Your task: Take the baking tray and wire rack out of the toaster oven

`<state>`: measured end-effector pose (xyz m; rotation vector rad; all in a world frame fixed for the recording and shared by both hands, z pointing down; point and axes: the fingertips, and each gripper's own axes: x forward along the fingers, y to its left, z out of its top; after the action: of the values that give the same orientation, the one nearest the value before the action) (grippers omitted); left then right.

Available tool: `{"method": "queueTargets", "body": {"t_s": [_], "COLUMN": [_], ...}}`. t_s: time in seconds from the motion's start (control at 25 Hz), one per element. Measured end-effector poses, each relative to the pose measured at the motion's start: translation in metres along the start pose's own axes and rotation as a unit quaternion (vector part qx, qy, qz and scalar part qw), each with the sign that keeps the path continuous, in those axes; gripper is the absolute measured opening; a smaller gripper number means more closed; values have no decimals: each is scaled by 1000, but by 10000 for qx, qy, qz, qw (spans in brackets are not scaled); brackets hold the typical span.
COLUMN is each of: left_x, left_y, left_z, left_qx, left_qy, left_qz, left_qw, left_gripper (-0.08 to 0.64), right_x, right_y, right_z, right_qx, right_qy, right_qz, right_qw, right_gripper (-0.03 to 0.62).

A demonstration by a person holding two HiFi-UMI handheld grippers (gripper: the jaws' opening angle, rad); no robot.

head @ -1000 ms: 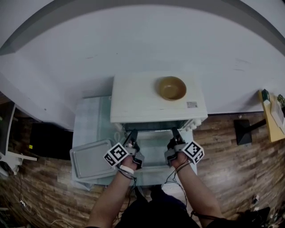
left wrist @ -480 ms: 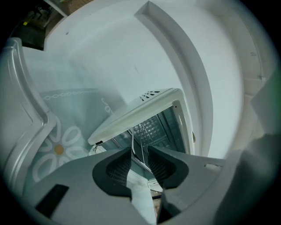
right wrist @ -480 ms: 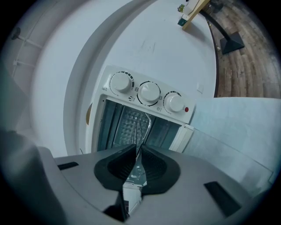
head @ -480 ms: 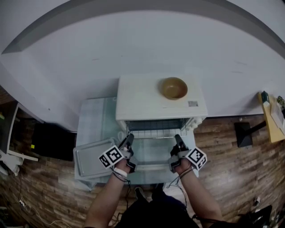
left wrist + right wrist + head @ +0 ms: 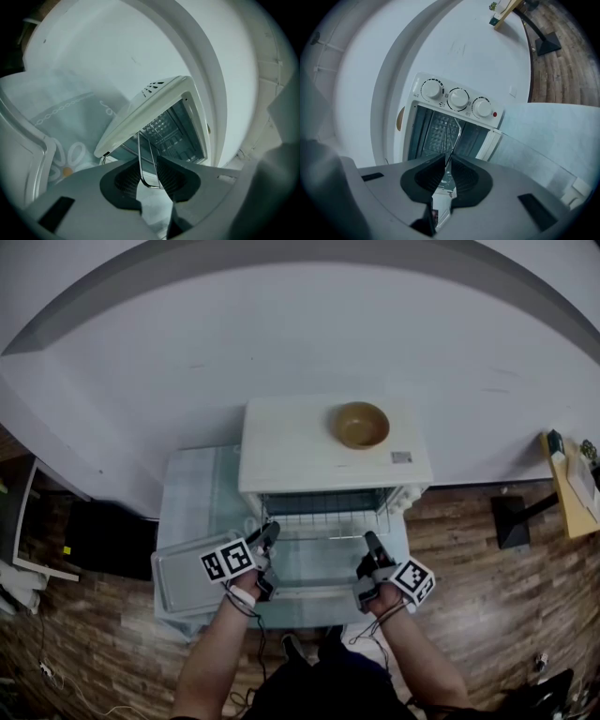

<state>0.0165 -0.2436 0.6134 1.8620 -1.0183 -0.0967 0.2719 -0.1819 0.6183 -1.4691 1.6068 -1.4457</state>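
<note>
1. One white toaster oven (image 5: 319, 451) stands on the pale worktop (image 5: 192, 493), with its glass door (image 5: 314, 563) lowered toward six o'clock. One brown bowl (image 5: 362, 425) sits on the oven's roof, toward one o'clock from the roof's middle. The right gripper view shows three knobs (image 5: 458, 98) in a row on the control panel, and one red dot (image 5: 495, 114) just beside the last of them.
2. One baking tray (image 5: 190, 576) is out of the oven. It lies flat at the worktop's near corner, at about eight o'clock from the oven.
3. One wire rack (image 5: 323, 519) is partly drawn out of the oven mouth. Its front edge is over the lowered door and its rear is inside.
4. Two tools are at the rack's front edge, the left tool (image 5: 148, 164) at seven o'clock from the oven mouth and the right tool (image 5: 447, 158) at five o'clock.
5. The left tool is released: its jaws stand partway apart and have just been opening. The rack's front wire loop stands in the gap, and its wires run close along both pads without being clamped.
6. The right tool is clenched on the rack. Its jaws are nearly together, with a thin wire of the front edge pinched between the tips.
7. One small label (image 5: 401, 457) lies on the oven roof at four o'clock from the bowl. Its print is too small to read, as are the marks around the knobs. Each tool's cube (image 5: 230, 561) carries square black-and-white markers.
</note>
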Motion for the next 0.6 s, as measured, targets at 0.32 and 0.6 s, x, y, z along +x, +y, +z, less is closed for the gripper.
{"method": "queueTargets", "body": {"t_s": [0.32, 0.6], "left_x": [1, 0], "left_y": [-1, -2], "left_z": [-2, -4], "left_qx": [2, 153], "left_qy": [43, 151], "left_qz": [116, 133], "left_qw": [9999, 9997], "left_gripper": [101, 104], "right_x": [-3, 25], "right_y": [-14, -1], "right_z": [35, 33], "right_qx": [-524, -1363], "right_qy": [30, 1113], "right_qz": [-393, -61], "right_qw": [9978, 9844], "right_gripper": [170, 165]}}
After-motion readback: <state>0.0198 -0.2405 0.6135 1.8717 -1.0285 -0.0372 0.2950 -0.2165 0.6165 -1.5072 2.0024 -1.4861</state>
